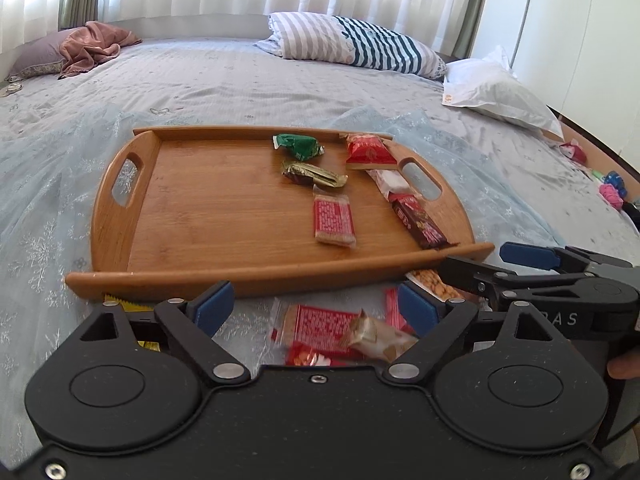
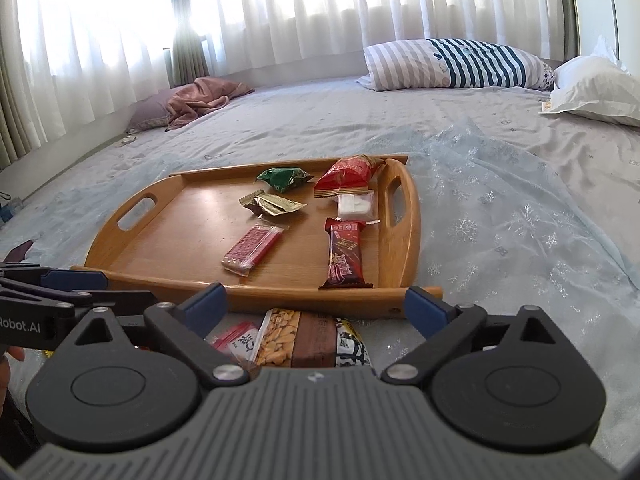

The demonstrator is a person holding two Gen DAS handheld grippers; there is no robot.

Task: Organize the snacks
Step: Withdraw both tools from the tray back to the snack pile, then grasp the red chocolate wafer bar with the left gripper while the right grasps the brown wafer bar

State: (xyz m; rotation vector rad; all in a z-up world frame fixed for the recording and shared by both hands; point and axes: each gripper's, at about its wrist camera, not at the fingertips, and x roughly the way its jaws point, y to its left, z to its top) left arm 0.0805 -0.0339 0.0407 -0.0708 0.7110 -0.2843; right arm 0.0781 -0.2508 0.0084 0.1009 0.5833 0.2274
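Mid-task, I judge: six snacks already sit on the wooden tray on the bed, and a small pile waits off it, just in front of the near rim. So the step in hand looks like picking the next loose packet.

On the tray, from my left camera: green packet, gold wrapper, red bag against the far right corner, clear white packet, red wafer bar, dark chocolate bar (its end touches the near rim).

My left jaws stand wide apart, holding nothing, hanging over the loose pile: a red wafer packet and a beige candy lying on it. The blue pads touch neither, as far as I can tell. A yellow wrapper pokes out under the tray's near left corner.

My right jaws are also wide apart and empty, poised over the peanut pack, with a red-and-white packet just beside it on the left. Contact not visible.

Next move, I'd guess: drop one pair of jaws around a single packet, close on its body, lift clear over the rim, set it in the bare left half of the tray. Risk: crinkly film slips, or the overlapping candy gets pinched too.
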